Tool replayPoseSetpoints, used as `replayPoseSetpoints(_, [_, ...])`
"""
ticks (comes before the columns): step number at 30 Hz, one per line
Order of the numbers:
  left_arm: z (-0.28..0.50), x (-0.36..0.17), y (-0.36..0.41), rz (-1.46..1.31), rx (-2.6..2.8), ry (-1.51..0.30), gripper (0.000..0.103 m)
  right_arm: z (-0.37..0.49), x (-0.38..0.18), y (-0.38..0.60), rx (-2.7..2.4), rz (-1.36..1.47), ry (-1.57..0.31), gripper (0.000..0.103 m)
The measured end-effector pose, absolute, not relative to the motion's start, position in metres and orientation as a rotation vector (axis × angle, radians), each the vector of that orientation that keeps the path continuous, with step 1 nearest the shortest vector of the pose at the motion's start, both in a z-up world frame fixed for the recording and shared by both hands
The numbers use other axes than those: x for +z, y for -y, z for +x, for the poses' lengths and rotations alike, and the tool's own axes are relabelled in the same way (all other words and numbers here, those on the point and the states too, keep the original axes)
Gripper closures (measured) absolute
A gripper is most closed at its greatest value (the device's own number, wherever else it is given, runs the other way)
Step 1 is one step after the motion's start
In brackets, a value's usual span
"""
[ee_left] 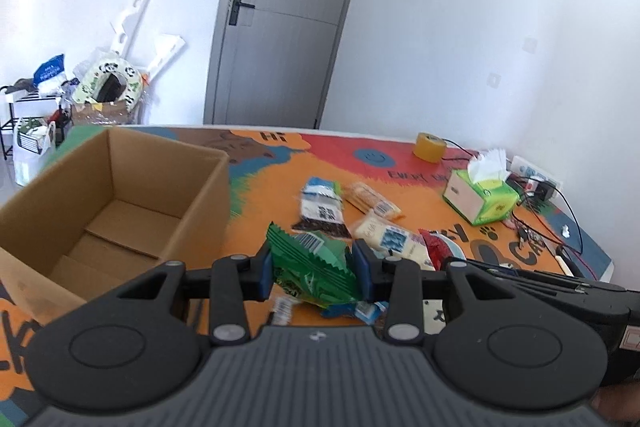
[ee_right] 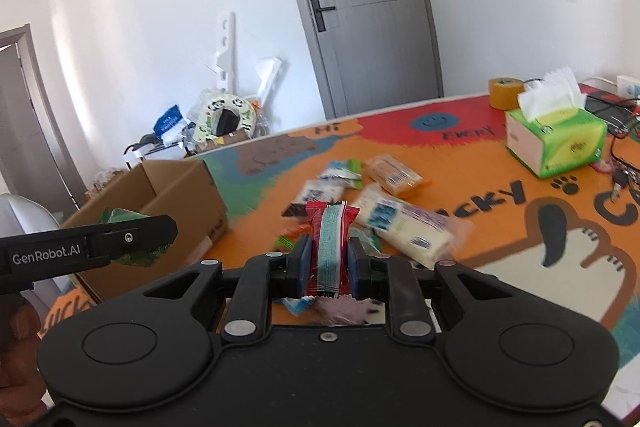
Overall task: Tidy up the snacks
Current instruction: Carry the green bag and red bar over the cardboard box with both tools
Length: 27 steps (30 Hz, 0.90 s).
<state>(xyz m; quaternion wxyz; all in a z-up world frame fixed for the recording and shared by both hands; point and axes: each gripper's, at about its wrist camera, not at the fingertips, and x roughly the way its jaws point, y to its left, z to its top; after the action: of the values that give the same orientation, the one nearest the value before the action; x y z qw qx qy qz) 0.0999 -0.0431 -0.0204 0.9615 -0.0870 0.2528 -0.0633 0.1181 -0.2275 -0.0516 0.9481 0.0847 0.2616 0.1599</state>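
My left gripper (ee_left: 313, 269) is shut on a green snack packet (ee_left: 314, 267), held above the colourful table mat beside the open cardboard box (ee_left: 120, 203). My right gripper (ee_right: 329, 261) is shut on a red snack packet (ee_right: 329, 247) with a pale green stripe, held upright over the mat. In the right wrist view the left gripper (ee_right: 132, 237) shows from the side in front of the cardboard box (ee_right: 176, 195), green packet (ee_right: 120, 217) in it. Several loose snack packets (ee_left: 344, 211) lie on the mat (ee_left: 280, 195) ahead; the loose packets (ee_right: 384, 195) also show in the right view.
A green tissue box (ee_left: 480, 197) and a yellow tape roll (ee_left: 429, 145) stand at the mat's far right, with cables and a power strip (ee_left: 532, 173) beyond. The tissue box (ee_right: 556, 139) is right of my right gripper. A grey door (ee_left: 288, 15) and floor clutter (ee_left: 108, 87) lie behind the table.
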Motion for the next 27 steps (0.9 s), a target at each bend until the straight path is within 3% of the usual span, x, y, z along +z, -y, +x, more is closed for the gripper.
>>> replayPoseSetpoints(27, [0.114, -0.009, -0.056, -0.229, 0.073, -0.458, 0.064, 0.165, -0.023, 0.123, 0.583, 0.225, -0.485, 0.083])
